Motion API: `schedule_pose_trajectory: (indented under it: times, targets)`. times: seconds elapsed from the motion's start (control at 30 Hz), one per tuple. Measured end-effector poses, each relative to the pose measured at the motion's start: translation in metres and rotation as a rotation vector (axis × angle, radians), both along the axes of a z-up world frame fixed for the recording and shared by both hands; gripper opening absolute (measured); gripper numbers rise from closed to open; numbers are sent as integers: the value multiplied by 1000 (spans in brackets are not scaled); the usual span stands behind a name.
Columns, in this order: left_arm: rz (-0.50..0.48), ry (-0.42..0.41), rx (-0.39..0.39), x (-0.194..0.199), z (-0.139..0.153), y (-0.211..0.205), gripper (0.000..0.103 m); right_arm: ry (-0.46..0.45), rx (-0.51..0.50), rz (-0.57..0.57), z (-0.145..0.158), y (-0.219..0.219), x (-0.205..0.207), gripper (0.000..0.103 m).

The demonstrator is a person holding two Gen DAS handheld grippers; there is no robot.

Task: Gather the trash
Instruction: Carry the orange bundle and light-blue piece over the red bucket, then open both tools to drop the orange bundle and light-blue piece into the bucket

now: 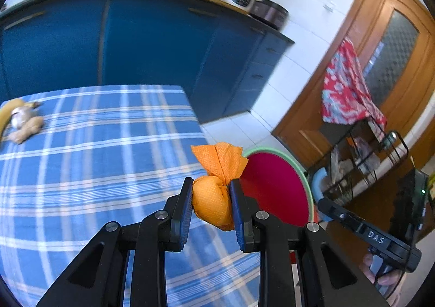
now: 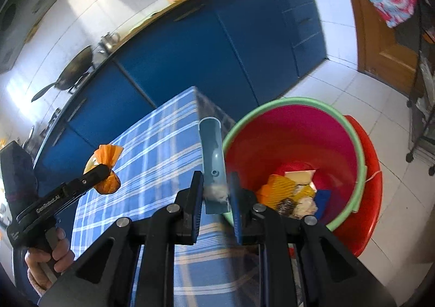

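Note:
My left gripper (image 1: 211,190) is shut on an orange tied cloth bundle (image 1: 214,195) and holds it above the right edge of the blue plaid table (image 1: 95,171); the bundle also shows in the right wrist view (image 2: 107,171). My right gripper (image 2: 216,182) is shut on a grey-blue plastic handle (image 2: 213,160) with a tuft of white fluff on it, beside the rim of the red trash bucket (image 2: 293,127). The bucket has a green rim and holds several scraps (image 2: 293,195). It also shows in the left wrist view (image 1: 274,187).
A banana, garlic and ginger (image 1: 21,122) lie at the table's far left. Blue kitchen cabinets (image 1: 149,35) stand behind the table. A black wire rack (image 1: 361,160) and a wooden door (image 1: 380,48) are to the right, over a white tiled floor (image 2: 367,95).

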State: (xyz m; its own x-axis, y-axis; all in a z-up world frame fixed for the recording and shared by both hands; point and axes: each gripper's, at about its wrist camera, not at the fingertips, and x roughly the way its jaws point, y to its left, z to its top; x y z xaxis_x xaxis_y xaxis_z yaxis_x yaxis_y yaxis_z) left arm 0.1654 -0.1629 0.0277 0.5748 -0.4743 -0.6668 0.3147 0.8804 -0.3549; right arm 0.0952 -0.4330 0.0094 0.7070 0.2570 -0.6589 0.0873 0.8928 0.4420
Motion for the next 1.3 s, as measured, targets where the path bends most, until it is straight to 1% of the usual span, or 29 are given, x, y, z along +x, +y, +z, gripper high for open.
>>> schedule_pose_trajectory:
  times: [0.33,0.63,0.8,0.93,1.13,1.3]
  targets:
    - [-136,24,41,8,-20,-75,27,46,15,-87,-29,-44,1,21]
    - [-203,62,89,21,-44,-120,27,82,36,-129,-52,-65,7,22]
    - [-216,74,126,28,-56,-135,28,96,40,-151,-63,-74,9,22]
    - [-212,79,146,32,-64,-141,30,108,42,-164,-71,-81,12,22]
    - [-199,92,158,37,-69,-142,46,112,35,-186,-76,-87,15,24]
    - [-177,82,170,37,-68,-135,47,123,41,-192,-80,-89,17,34]
